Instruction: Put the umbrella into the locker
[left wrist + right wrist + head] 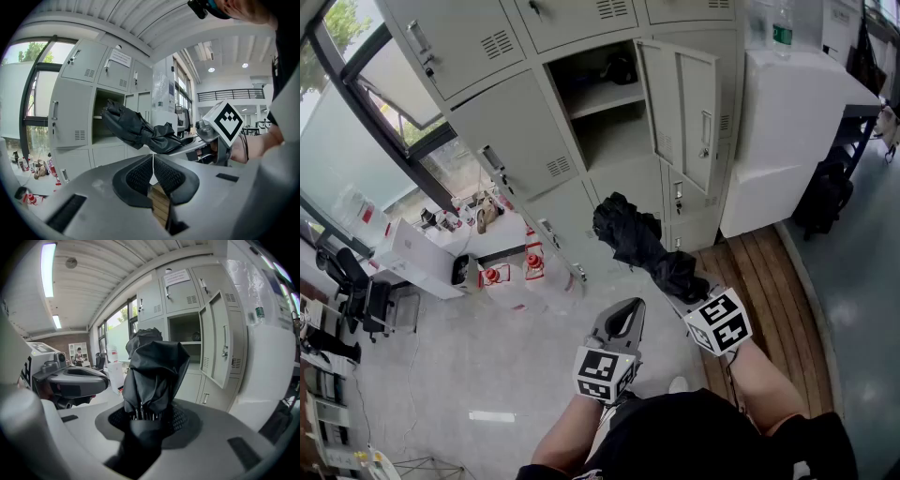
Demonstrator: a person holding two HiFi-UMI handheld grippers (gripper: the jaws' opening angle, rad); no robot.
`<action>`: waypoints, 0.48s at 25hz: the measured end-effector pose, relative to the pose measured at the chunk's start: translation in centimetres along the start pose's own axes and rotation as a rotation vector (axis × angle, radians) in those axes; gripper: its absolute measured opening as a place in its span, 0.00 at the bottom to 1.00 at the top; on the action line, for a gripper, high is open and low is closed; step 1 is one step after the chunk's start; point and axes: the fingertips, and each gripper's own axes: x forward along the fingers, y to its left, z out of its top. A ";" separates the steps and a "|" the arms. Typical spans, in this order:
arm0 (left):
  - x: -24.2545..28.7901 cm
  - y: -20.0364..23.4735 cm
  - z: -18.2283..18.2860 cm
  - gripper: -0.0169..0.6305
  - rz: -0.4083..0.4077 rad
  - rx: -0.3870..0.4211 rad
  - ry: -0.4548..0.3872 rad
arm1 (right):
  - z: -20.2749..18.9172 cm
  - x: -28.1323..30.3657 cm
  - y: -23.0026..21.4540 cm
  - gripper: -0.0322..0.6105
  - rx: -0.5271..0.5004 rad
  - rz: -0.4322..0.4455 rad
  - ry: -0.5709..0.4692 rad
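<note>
A folded black umbrella sticks out of my right gripper, which is shut on its handle end; the canopy points toward the lockers. In the right gripper view the umbrella rises from between the jaws of this gripper and hides part of the open locker. The open locker has its door swung to the right and a shelf inside. My left gripper hangs lower left of the umbrella, shut with nothing in it. From the left gripper view the umbrella lies across the locker opening.
A white cabinet with a bottle on top stands right of the lockers. A dark object sits on the locker's upper shelf. Red items and a white box lie on the floor at left. Wooden planks run underfoot.
</note>
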 end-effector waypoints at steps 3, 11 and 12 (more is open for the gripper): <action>0.1 0.1 0.1 0.05 0.002 0.003 -0.004 | 0.2 0.0 -0.1 0.37 -0.002 -0.001 -0.005; -0.2 0.1 0.2 0.05 0.003 0.010 -0.009 | 0.3 -0.2 0.1 0.37 0.023 0.009 -0.017; -0.2 0.1 0.2 0.05 0.003 0.010 -0.008 | 0.3 -0.2 0.2 0.37 0.023 0.009 -0.015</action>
